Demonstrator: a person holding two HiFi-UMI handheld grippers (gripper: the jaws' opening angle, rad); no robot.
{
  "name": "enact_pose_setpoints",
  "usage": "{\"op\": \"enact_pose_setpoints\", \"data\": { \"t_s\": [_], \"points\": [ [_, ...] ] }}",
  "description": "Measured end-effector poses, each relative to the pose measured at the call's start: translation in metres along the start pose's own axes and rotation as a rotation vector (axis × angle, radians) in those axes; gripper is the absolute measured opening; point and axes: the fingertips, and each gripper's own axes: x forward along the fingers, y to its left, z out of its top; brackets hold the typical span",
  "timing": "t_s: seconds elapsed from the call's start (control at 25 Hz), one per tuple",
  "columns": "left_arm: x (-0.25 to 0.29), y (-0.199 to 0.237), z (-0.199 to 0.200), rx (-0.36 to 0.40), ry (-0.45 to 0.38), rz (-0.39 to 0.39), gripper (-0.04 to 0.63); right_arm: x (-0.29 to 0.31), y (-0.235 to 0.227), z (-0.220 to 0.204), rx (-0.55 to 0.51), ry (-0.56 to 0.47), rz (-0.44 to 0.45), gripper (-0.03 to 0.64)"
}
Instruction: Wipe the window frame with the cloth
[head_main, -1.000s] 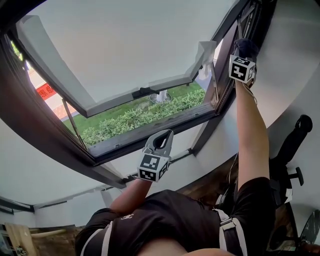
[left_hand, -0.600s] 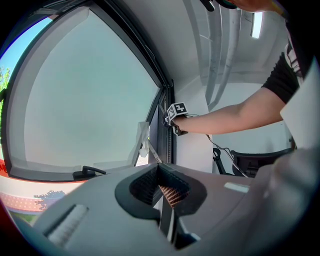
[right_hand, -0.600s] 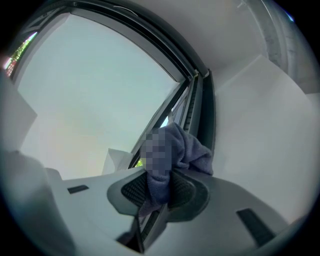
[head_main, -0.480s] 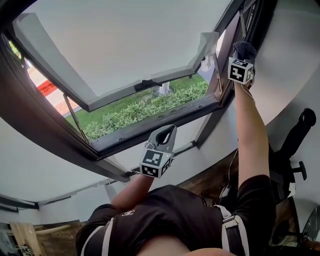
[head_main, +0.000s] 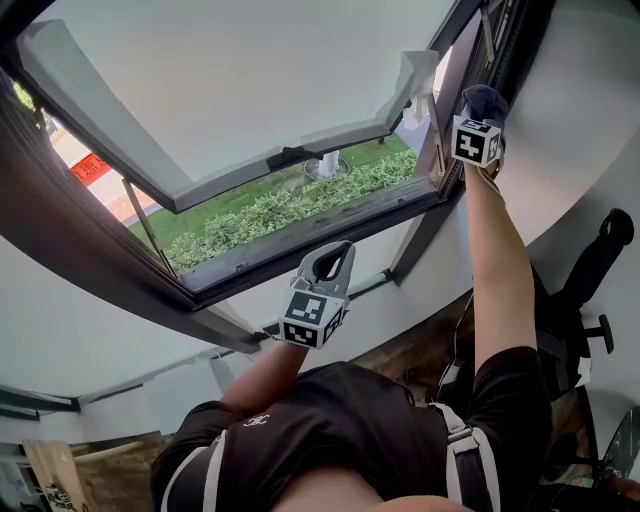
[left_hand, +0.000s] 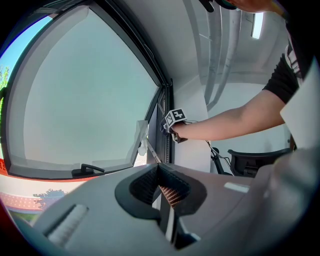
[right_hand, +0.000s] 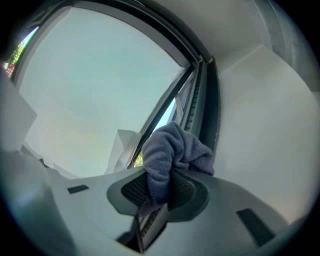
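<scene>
Stroke under way

Right gripper (right_hand: 159, 186), pinching the cloth (right_hand: 176, 147), has slid nearer down the window frame's (head_main: 418, 235) right side; left gripper (head_main: 331, 268) idles pressed together, empty.

wood floor (head_main: 398, 358) with office chair (head_main: 592, 268)

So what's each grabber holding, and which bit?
The right gripper pinches the cloth by its lower bunched end. The left gripper holds nothing, jaws together.

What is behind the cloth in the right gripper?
Behind the cloth, clamped in the right gripper, the dark window frame runs upward. The stretch directly behind the cloth is covered, so contact cannot be confirmed.
</scene>
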Motion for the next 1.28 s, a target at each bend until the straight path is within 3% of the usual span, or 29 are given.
{"op": "enact_pose_setpoints", "data": {
  "t_s": [1.28],
  "points": [
    [0.001,-0.004,-0.005,0.044,0.021,0.002,0.009,-0.004,0.048,-0.104,0.021,0.156,0.098,0.083]
  ]
}}
